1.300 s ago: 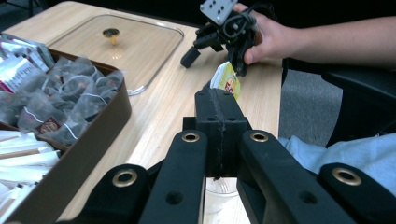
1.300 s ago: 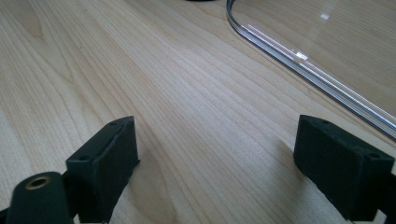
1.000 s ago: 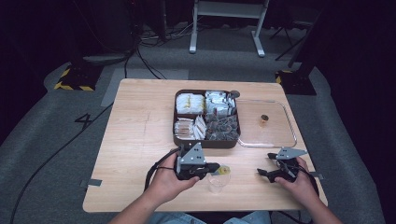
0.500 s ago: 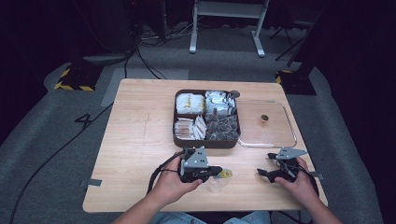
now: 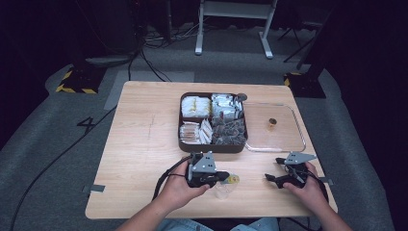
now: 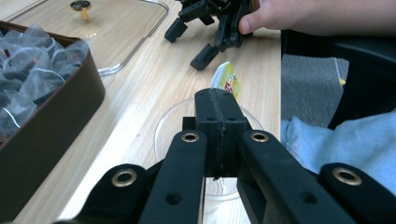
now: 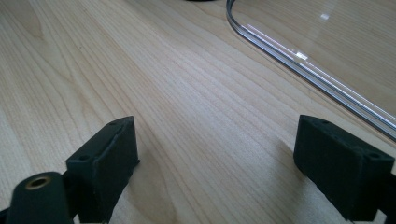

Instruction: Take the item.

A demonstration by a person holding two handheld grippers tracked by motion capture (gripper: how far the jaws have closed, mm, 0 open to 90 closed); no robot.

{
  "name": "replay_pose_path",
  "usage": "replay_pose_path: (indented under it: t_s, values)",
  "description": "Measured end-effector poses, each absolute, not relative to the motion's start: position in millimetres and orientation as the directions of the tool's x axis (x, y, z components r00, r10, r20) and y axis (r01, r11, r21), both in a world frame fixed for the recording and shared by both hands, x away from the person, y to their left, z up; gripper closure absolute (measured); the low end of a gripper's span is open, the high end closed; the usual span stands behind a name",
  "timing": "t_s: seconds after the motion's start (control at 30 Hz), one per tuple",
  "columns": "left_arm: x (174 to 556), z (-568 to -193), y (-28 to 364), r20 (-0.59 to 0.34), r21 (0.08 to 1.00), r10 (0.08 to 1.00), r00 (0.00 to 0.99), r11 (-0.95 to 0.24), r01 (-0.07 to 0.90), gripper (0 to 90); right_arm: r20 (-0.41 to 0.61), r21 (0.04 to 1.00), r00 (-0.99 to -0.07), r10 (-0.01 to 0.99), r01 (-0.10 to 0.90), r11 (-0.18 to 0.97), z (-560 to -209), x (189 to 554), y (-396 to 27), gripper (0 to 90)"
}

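Observation:
My left gripper (image 5: 225, 177) (image 6: 217, 96) is shut on a small yellow packet (image 5: 234, 180) (image 6: 226, 80) that sticks out past its tips. The packet hangs just over a clear plastic cup (image 5: 224, 190) (image 6: 170, 122) standing near the table's front edge. My right gripper (image 5: 272, 179) (image 7: 217, 140) rests open on the wood to the right, nothing between its jaws, and its tips point toward the cup. It appears across the table in the left gripper view as the right gripper (image 6: 205, 29), held by a hand.
A dark brown compartment box (image 5: 212, 146) (image 6: 56, 116) of tea bags and packets sits mid-table. Against the box's right side lies a clear lid (image 5: 287, 142) (image 7: 299, 56) with a small knob (image 5: 272, 122) (image 6: 83, 7). The table's front edge is close behind both hands.
My left gripper has shifted slightly right with the yellow packet, bringing it over the cup. The right gripper has stayed put.

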State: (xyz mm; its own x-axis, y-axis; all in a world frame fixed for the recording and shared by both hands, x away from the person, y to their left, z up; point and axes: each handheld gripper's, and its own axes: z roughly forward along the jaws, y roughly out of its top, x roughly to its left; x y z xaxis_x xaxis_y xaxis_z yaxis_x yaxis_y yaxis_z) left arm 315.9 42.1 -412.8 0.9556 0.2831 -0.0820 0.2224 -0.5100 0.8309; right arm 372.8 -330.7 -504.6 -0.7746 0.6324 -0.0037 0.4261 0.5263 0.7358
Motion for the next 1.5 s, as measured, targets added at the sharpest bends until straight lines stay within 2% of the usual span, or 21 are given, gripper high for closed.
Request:
replay_pose_path:
  t_s: [0.03,0.1,0.17,0.23,0.57,0.73,0.83,1.1,1.33,1.5]
  values:
    - [316.2,-414.0,41.1,-0.094,0.823,0.277,0.956,-0.519,0.231,88.0,-0.003,0.736,-0.774,0.633,0.426,0.526,-504.6,372.8,-330.7,13.7]
    - [315.8,-415.6,39.1,-0.117,0.819,0.263,0.958,-0.519,0.242,77.1,-0.003,0.736,-0.774,0.633,0.427,0.526,-504.6,372.8,-330.7,13.7]
    - [315.0,-416.0,38.3,-0.116,0.817,0.261,0.958,-0.523,0.242,74.0,-0.004,0.736,-0.775,0.633,0.426,0.526,-504.6,372.9,-330.7,13.7]
    - [314.4,-416.9,36.9,-0.108,0.820,0.258,0.960,-0.524,0.233,65.1,-0.004,0.736,-0.775,0.632,0.426,0.526,-504.6,372.8,-330.7,13.7]
    - [316.8,-410.1,46.6,-0.091,0.847,0.300,0.950,-0.478,0.232,48.6,-0.004,0.736,-0.774,0.633,0.426,0.526,-504.7,372.8,-330.7,13.7]
    - [317.3,-405.9,56.7,-0.073,0.851,0.340,0.937,-0.469,0.236,44.7,-0.004,0.736,-0.775,0.633,0.426,0.526,-504.6,372.8,-330.7,13.7]
    - [317.3,-401.8,68.9,-0.040,0.842,0.397,0.917,-0.481,0.244,42.1,-0.004,0.736,-0.774,0.633,0.426,0.526,-504.7,372.8,-330.7,13.7]
    - [316.7,-397.7,96.3,-0.021,0.841,0.502,0.865,-0.459,0.287,38.8,-0.002,0.736,-0.773,0.634,0.428,0.525,-504.6,372.9,-330.5,13.6]
    - [319.1,-403.4,121.9,0.025,0.813,0.606,0.795,-0.475,0.337,36.5,-0.003,0.735,-0.773,0.635,0.429,0.525,-504.6,373.0,-330.3,13.6]
    - [321.2,-413.4,138.8,0.035,0.791,0.648,0.760,-0.484,0.376,34.8,-0.003,0.735,-0.773,0.635,0.428,0.525,-504.6,373.0,-330.3,13.6]
